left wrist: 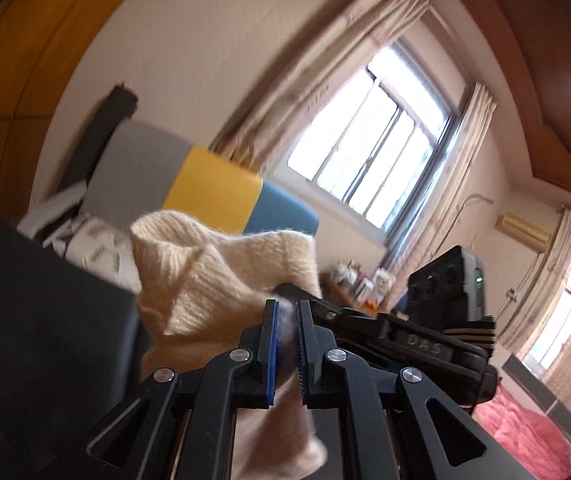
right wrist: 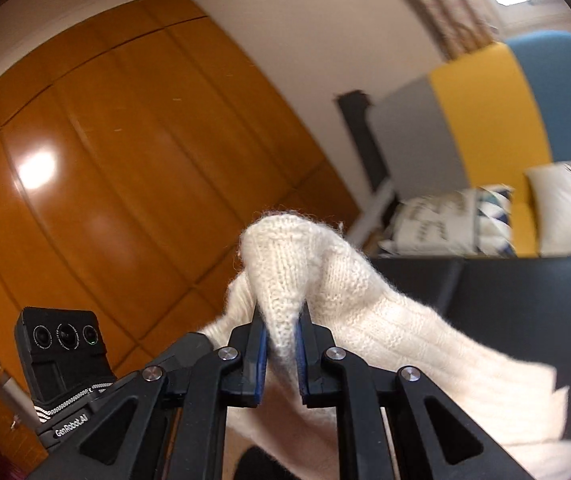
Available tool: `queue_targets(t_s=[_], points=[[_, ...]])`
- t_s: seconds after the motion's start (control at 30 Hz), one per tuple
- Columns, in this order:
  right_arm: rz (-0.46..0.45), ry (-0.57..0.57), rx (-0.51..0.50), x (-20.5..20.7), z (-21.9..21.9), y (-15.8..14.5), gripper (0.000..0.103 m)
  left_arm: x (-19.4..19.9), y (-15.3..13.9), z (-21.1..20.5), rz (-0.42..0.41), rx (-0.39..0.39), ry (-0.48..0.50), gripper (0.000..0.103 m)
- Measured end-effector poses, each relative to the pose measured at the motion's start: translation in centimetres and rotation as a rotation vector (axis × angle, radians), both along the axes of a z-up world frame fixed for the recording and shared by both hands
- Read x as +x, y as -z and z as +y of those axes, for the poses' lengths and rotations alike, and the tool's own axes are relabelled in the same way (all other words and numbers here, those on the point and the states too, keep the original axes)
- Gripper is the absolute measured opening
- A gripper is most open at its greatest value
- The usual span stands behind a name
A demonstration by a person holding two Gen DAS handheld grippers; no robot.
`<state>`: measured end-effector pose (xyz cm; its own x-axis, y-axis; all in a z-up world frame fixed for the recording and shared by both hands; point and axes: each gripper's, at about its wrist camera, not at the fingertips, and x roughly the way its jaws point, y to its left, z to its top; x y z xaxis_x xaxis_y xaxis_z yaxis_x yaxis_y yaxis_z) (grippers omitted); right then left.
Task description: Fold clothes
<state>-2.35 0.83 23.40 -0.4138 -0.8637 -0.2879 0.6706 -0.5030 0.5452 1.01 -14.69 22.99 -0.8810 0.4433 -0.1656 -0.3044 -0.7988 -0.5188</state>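
We have the cream knit sweater (right wrist: 365, 300) lifted clear of any surface, pinched in both grippers and held up in the air with the room behind it — wardrobe doors (right wrist: 105, 160) on one side, window (left wrist: 377, 140) and curtains on the other. The right gripper (right wrist: 281, 332) has its jaws nearly closed on a peak of knit that bunches up above the blue pads, with the rest of the garment draping away to the right and down. The left gripper (left wrist: 287, 320) is likewise clamped narrow on a fold of the same sweater (left wrist: 213, 272), and the fabric hangs below its fingers. In the left view the other gripper's body sits just beside ours, so the two grips are close together on the cloth.

We judge this to be the lift-and-shake-out step, before any fold is laid. No bed or worktop edge shows under the sweater, so we cannot say where it will land. The next move calls for spreading the two grips apart to draw the held edge taut — then lowering the garment flat, keeping both pinches firm so the loose knit does not slip out.
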Motion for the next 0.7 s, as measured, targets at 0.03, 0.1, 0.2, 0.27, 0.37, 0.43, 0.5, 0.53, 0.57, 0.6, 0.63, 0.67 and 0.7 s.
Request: queue_targets(t_s=[0.03,0.1,0.2,0.27,0.37,0.43,0.5,0.53,0.57,0.6,0.63,0.67,0.7], points=[[0.011,-0.019,-0.006,0.1,-0.7,-0.8,0.011,0.5,-0.9,-0.5,0.031,-0.003,-0.007,0.007],[0.029,-0.057,-0.019,0.1,-2.1,-2.2,0.011,1.9,-3.4,-1.1,0.11,-0.031,-0.031,0.007],[0.024,-0.111,-0.078,-0.2,-3.8,-3.7,0.011,4.1,-6.8,-1.5,0.221,-0.08,-0.072,0.007],[0.04,-0.114,-0.1,-0.5,-4.5,-4.4,0.004,4.6,-7.6,-1.9,0.231,-0.118,-0.105,0.007],[0.064,-0.119,-0.133,-0.9,-5.6,-5.4,0.0,4.9,-7.3,-3.4,0.196,-0.143,-0.16,0.008],[0.108,-0.092,-0.085,-0.8,-6.1,-5.6,0.0,4.3,-4.3,-5.5,0.109,-0.128,-0.226,0.009],[0.133,-0.085,0.005,-0.1,-7.2,-4.6,0.003,3.7,-1.3,-7.6,0.022,-0.113,-0.292,0.014],[0.135,-0.089,0.064,0.2,-8.0,-3.7,0.008,3.4,0.2,-8.7,-0.021,-0.105,-0.325,0.022],[0.14,-0.081,0.122,0.4,-8.6,-2.5,0.014,3.1,1.9,-9.8,-0.067,-0.097,-0.357,0.028],[0.137,-0.079,0.19,0.6,-9.5,-0.6,0.027,2.9,4.4,-11.3,-0.13,-0.084,-0.386,0.03],[0.132,-0.079,0.26,0.8,-10.5,1.5,0.028,2.9,6.5,-12.1,-0.174,-0.064,-0.413,0.033],[0.113,-0.091,0.317,0.8,-11.6,3.6,0.028,3.0,8.7,-13.0,-0.218,-0.041,-0.44,0.035],[0.089,-0.106,0.371,0.8,-12.8,5.8,0.028,3.3,11.1,-14.5,-0.264,0.007,-0.473,0.036]])
